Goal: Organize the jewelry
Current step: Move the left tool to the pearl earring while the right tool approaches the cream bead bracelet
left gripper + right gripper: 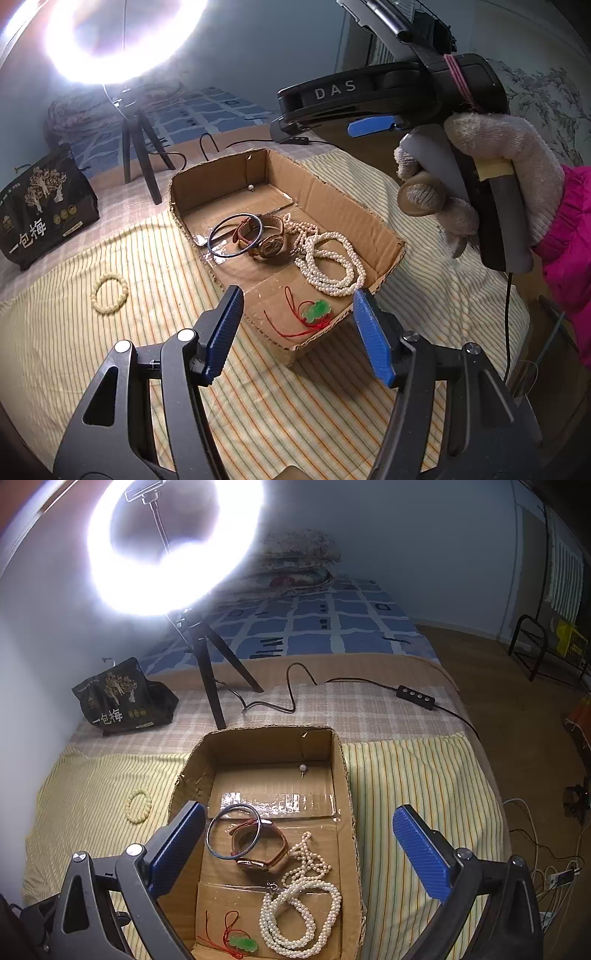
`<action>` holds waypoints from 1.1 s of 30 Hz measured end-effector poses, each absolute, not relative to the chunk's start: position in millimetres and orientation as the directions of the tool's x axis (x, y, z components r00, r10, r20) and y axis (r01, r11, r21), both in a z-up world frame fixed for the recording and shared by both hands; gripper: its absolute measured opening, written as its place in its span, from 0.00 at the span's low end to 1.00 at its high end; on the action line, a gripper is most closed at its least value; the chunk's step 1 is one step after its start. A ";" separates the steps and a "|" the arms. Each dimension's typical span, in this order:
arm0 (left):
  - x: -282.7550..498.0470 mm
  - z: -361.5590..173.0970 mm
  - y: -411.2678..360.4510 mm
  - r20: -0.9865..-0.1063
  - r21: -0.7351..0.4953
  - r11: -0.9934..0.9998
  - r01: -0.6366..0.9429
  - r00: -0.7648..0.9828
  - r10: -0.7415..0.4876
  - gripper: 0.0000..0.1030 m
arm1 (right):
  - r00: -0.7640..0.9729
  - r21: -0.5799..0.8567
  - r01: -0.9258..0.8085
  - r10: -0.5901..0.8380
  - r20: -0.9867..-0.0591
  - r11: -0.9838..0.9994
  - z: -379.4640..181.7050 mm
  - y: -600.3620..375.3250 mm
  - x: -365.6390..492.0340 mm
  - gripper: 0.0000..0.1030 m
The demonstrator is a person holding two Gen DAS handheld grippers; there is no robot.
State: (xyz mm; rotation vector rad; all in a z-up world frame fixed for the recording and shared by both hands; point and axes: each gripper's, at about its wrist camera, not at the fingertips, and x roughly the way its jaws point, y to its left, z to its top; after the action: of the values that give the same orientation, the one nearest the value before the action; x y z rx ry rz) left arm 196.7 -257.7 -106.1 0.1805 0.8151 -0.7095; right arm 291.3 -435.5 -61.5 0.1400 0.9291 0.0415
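Both our left tool [295, 328] and right tool [299, 853] hang apart, empty, over the box [345, 775]; the bead bracelet [109, 292] lies outside on the bed; light, stretchy, best pinched across its rim.

The bed [406, 716], apparently, bears a striped cloth [424, 794], cardboard box [345, 775] and bead bracelet [138, 806].

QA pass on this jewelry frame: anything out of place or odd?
One cream bead bracelet lies on the striped cloth, left of the cardboard box, while the rest of the jewelry sits inside. The box's cut rim looks ragged.
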 end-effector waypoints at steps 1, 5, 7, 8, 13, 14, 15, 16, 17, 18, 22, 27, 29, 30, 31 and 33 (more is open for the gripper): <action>196.3 -105.3 -254.9 -0.719 -0.113 0.761 0.639 0.476 -0.506 0.62 | 0.598 0.136 0.021 0.096 -0.796 0.991 -60.9 -434.6 290.5 1.00; 196.6 -100.7 -240.6 -0.713 -0.111 0.776 0.621 0.494 -0.498 0.62 | 0.594 0.129 0.015 0.094 -0.799 0.992 -58.6 -431.1 287.6 1.00; 197.9 -98.1 -231.1 -0.710 -0.111 0.786 0.608 0.505 -0.491 0.62 | 0.595 0.132 0.015 0.097 -0.798 0.991 -57.2 -429.8 285.3 1.00; 198.5 -96.9 -224.9 -0.709 -0.111 0.793 0.600 0.511 -0.486 0.62 | 0.597 0.139 0.015 0.103 -0.795 0.990 -55.9 -429.4 283.4 1.00; 198.1 -91.0 -189.6 -0.706 -0.102 0.825 0.556 0.544 -0.454 0.62 | 0.611 0.172 0.002 0.135 -0.780 0.985 -49.5 -423.1 272.0 1.00; 197.3 -90.5 -183.2 -0.706 -0.097 0.830 0.549 0.550 -0.446 0.62 | 0.616 0.179 -0.004 0.143 -0.775 0.984 -47.6 -420.6 268.4 1.00; 195.9 -90.0 -174.8 -0.704 -0.091 0.837 0.539 0.560 -0.437 0.62 | 0.620 0.184 -0.012 0.152 -0.770 0.983 -45.6 -417.8 264.9 1.00; 194.5 -89.6 -166.1 -0.704 -0.085 0.845 0.528 0.568 -0.426 0.62 | 0.624 0.186 -0.021 0.158 -0.765 0.982 -43.6 -414.8 261.5 0.99; 193.6 -89.9 -158.9 -0.705 -0.080 0.851 0.519 0.574 -0.416 0.62 | 0.630 0.186 -0.031 0.164 -0.759 0.982 -41.1 -410.7 257.1 1.00; 192.5 -90.0 -150.6 -0.705 -0.078 0.858 0.508 0.580 -0.408 0.62 | 0.634 0.187 -0.041 0.170 -0.754 0.982 -38.7 -407.5 253.8 1.00; 185.6 -93.0 -115.4 -0.712 -0.078 0.883 0.463 0.594 -0.374 0.62 | 0.649 0.183 -0.087 0.195 -0.735 0.979 -28.4 -390.2 241.4 0.99; 173.0 -100.4 -81.3 -0.728 -0.098 0.899 0.428 0.585 -0.358 0.62 | 0.659 0.186 -0.136 0.229 -0.717 0.973 -18.4 -371.8 234.4 0.99; 164.5 -102.4 -73.4 -0.732 -0.107 0.898 0.428 0.577 -0.362 0.62 | 0.660 0.187 -0.153 0.241 -0.711 0.970 -15.5 -362.7 234.6 0.98; 160.1 -102.9 -71.1 -0.732 -0.111 0.897 0.429 0.575 -0.366 0.62 | 0.660 0.189 -0.159 0.246 -0.710 0.969 -14.6 -359.4 234.9 0.97; 155.4 -103.7 -68.7 -0.732 -0.119 0.894 0.433 0.570 -0.373 0.62 | 0.658 0.189 -0.169 0.254 -0.709 0.967 -14.1 -353.4 235.9 0.97; 147.6 -105.3 -66.6 -0.735 -0.131 0.888 0.440 0.558 -0.385 0.62 | 0.652 0.184 -0.186 0.261 -0.712 0.965 -14.2 -343.5 237.3 0.96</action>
State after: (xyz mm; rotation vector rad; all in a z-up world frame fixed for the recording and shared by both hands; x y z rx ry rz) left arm 147.6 -66.6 -105.3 0.0710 0.8495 -0.4871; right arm 237.3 -343.5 -14.2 0.0974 0.8221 0.2539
